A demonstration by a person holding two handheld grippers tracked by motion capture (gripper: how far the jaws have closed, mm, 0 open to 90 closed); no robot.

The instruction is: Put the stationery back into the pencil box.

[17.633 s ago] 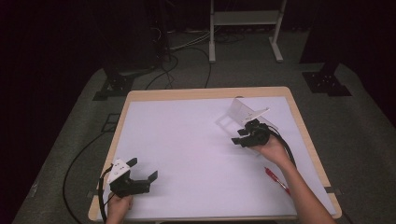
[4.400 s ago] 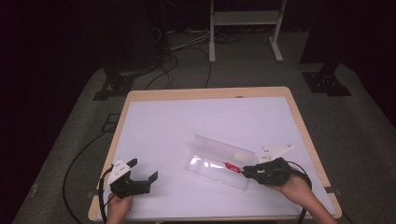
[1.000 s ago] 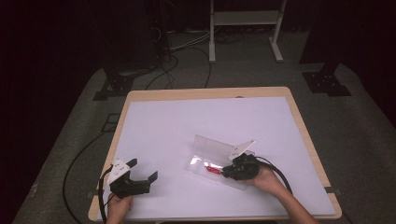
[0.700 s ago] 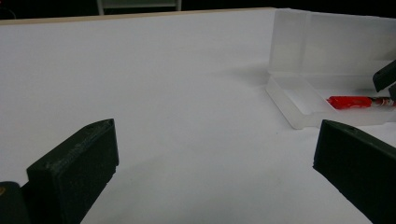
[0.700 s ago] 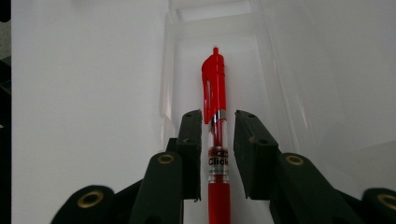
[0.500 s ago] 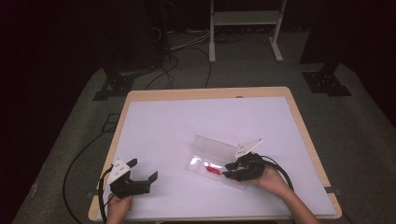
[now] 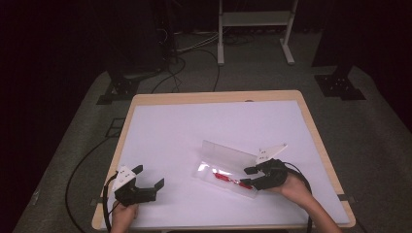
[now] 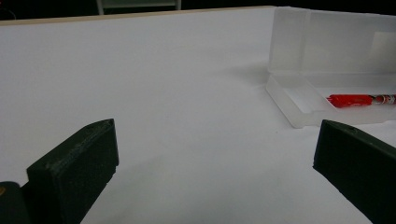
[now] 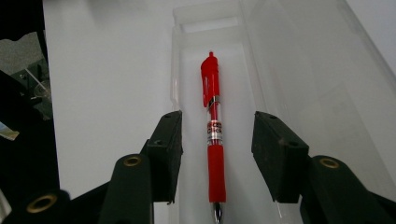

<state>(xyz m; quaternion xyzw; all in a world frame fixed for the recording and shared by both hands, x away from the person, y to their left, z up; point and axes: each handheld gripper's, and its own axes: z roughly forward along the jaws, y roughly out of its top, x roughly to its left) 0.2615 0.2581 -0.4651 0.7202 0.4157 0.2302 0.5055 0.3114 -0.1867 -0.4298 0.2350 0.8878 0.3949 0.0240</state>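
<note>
Your right gripper [image 9: 217,140] hangs over the open clear plastic pen case [image 9: 261,56], jaws spread wide to either side of the red pen [image 9: 214,135] and touching nothing. The pen lies flat in the case's tray, clip end toward 12 o'clock in the right gripper view, tip toward 6. Its clear barrel carries a label band with small print, too blurred to read. The case's lid [image 7: 228,154] stands raised along the far side.

In the high view, the case sits right of the table's centre, at about 4 o'clock on the white table top [image 7: 194,131]. Your left gripper [image 7: 148,178] rests near the 7 o'clock corner, jaws wide apart and empty, close to the table's wooden edge [image 7: 119,141]. Open white surface lies between it and the case.
</note>
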